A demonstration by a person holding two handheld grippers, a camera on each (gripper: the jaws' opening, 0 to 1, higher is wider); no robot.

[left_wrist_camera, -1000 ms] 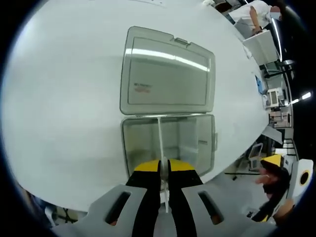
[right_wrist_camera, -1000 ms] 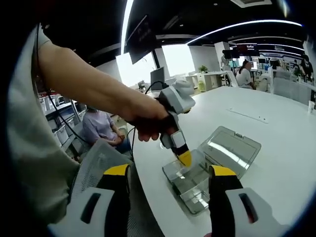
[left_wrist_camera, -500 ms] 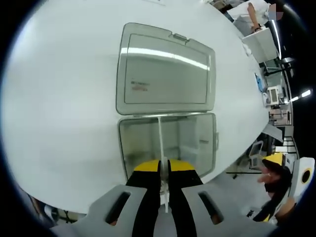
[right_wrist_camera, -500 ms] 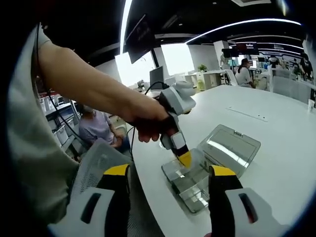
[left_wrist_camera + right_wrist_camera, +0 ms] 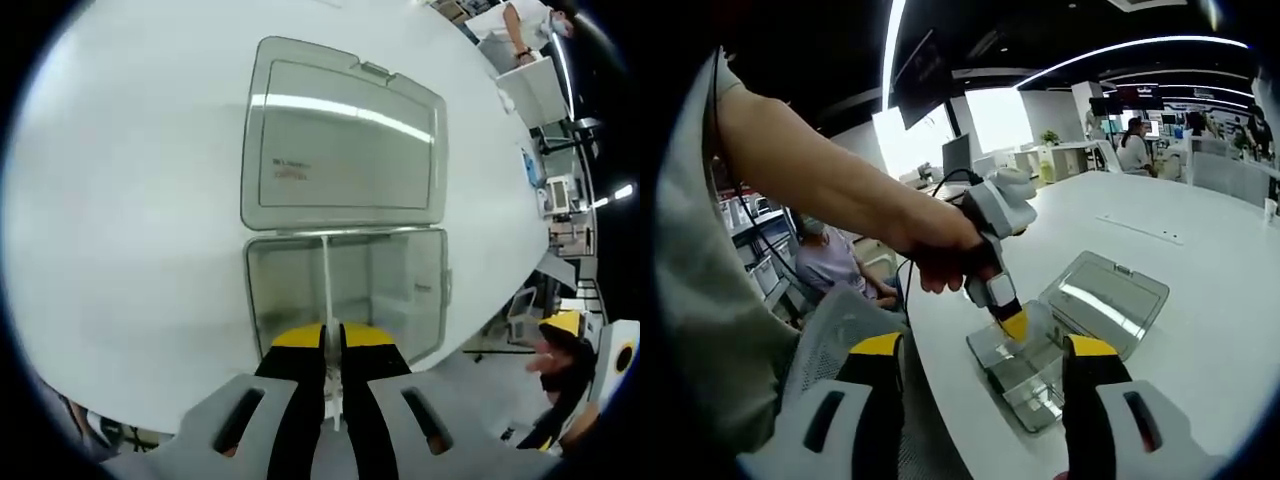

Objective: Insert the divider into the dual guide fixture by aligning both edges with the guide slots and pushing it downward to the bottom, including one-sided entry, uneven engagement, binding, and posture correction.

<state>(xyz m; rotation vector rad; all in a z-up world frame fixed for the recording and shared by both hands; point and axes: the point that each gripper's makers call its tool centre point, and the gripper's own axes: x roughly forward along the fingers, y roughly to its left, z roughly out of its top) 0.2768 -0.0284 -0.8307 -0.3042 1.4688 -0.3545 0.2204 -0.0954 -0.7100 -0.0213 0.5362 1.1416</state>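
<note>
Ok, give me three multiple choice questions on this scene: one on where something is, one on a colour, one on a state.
1. Where does the clear box sit?
A. near the table edge
B. on a chair
C. on the floor

2. What colour are the left gripper tips?
A. red
B. yellow
C. green

3. How is the lid?
A. shut
B. missing
C. folded open flat

A: the box rests on the white table near its edge.
B: both tips are yellow.
C: the lid lies flat behind the box.

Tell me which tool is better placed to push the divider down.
Left: the left tool already grips the divider over the clear box. The right tool hangs open, off the table.
</note>
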